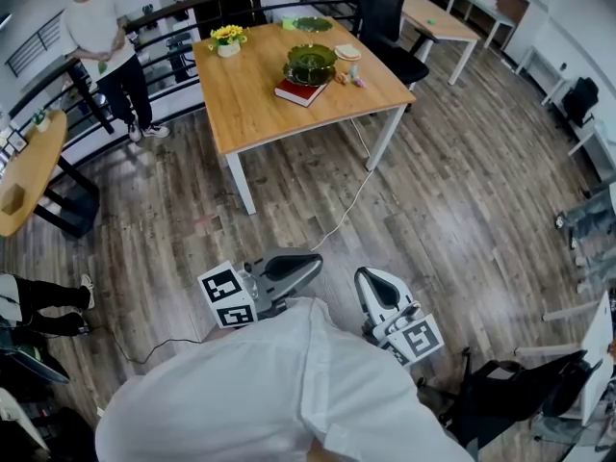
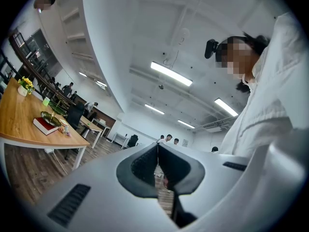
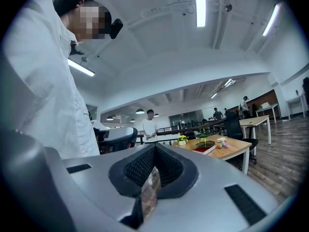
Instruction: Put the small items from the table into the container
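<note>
- The left gripper [image 2: 157, 148] is held with its jaws closed, the tips meeting; nothing is gripped, and only floor is glimpsed through the slit below the tips.
- The right gripper [image 3: 154, 150] is likewise seen shut and empty, with its jaws pressed together at the tip.
- Both grippers are kept close in front of the white shirt [image 1: 289, 393], side by side and near each other.
- The wooden table [image 1: 255, 104] is found well ahead of both pairs of jaws, across the plank floor [image 1: 452, 191].
- The green container [image 1: 310, 63] is set on a red book [image 1: 300, 92] on that table, far beyond the tips.
- The small items [image 1: 348, 77] are clustered on the tabletop just beside the container, well apart from either gripper.
- A pot of yellow flowers [image 1: 228, 39] is placed beyond the container, further from the jaws.
- A white cable [image 1: 348, 205] is trailed over the floor between the grippers and the table.
</note>
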A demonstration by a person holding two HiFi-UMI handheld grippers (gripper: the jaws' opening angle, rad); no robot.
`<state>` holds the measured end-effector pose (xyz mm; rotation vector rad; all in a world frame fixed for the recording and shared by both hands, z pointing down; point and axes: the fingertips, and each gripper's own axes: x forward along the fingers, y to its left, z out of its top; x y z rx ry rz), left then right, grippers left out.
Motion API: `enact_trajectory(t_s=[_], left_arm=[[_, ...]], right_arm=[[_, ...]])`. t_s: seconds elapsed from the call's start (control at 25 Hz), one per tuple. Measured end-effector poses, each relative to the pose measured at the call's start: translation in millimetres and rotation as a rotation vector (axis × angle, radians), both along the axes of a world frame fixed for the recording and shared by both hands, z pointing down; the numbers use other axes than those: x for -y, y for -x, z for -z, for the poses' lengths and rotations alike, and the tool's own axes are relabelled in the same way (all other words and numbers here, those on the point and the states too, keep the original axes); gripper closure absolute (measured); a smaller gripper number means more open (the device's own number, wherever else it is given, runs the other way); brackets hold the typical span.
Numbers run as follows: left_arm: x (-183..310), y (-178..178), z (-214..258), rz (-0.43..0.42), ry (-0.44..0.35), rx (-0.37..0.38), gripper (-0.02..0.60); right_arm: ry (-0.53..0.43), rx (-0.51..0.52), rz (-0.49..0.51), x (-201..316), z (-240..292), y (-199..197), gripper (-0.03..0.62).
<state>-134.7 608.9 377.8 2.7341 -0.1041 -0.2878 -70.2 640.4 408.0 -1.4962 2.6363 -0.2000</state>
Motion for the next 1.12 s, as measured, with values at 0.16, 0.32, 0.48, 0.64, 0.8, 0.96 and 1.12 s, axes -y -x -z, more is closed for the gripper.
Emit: enact_trajectory(t_s=[0.16,0.32,0.48,0.64,0.8,0.96,1.12], left_arm=[[4,1,1,0.006,0.002,-0.002,0.574],[5,-1,1,0.003,0.000,-0.003,0.574],[7,-4,-2,0.004,0.006,0.004,0.574],[11,-8,-3,0.004,0.008,0.009,0.574],[21,-15,-6,0.003,0.008,0.013,0.574],[40,-20,-7,0.014,0.010,0.013,0.574],[68,-30,-9,0.012,0.010,0.011,0.574]], right_arm=[[-0.015,0.023,0.009,4,4,0,0.579],[-0.041,0.076,-0.007,6,11,-7,0.577],[-0.038,0.095,-0.015,8,9,-13,0.577],[-0.034,0.108,-0.014,14,8,-16,0.577],[-0.031,0.114,-0.016,25,6,-24,0.577],[-0.034,0.087,-0.003,43,1,-33,0.577],[-0.027,0.077,-0.003,71,-2,-45,0.577]])
